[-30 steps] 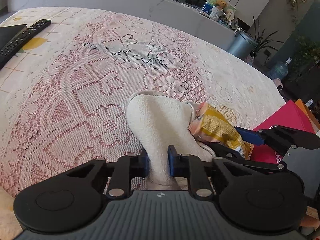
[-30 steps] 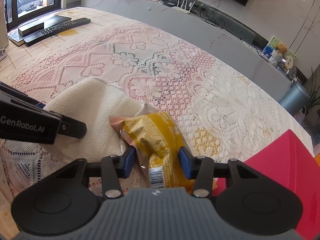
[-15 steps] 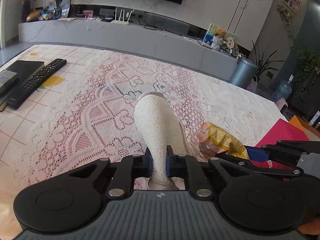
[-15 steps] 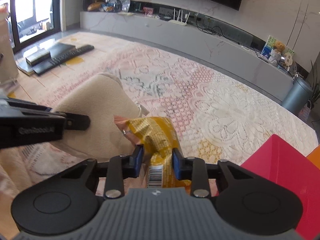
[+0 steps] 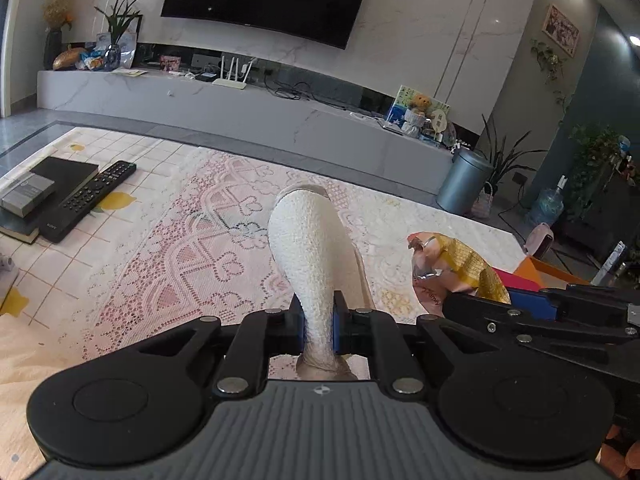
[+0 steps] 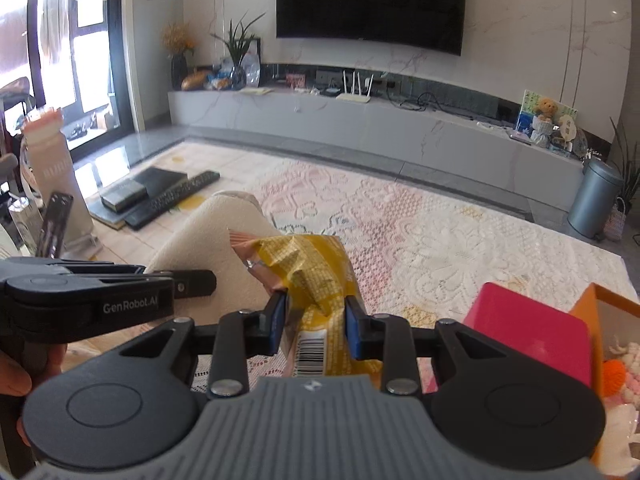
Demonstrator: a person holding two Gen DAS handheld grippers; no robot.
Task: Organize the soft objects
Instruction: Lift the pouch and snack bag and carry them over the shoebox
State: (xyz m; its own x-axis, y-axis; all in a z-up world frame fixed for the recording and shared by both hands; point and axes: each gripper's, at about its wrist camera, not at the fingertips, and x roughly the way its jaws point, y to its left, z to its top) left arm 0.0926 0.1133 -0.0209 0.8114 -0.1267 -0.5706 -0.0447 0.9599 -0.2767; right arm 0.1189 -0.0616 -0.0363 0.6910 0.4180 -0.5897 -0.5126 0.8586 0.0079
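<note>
My left gripper [image 5: 319, 328] is shut on a cream fleece cloth [image 5: 308, 248], held up above the lace-covered table [image 5: 192, 256]. The cloth also shows in the right wrist view [image 6: 208, 252]. My right gripper [image 6: 315, 328] is shut on a yellow snack bag [image 6: 312, 276], barcode toward the camera, lifted off the table. The bag shows in the left wrist view [image 5: 460, 264], to the right of the cloth. The left gripper [image 6: 176, 284] is close on the left in the right wrist view.
A pink box [image 6: 528, 336] and an orange box [image 6: 600, 320] with soft toys [image 6: 620, 372] sit at the right. A remote [image 5: 88, 200] and a dark book stack [image 5: 44, 192] lie at the far left. A TV bench [image 5: 240, 108] runs behind.
Both grippers have risen and tilted up, lifting the cloth and the snack bag off the table. The views now show the TV wall.
</note>
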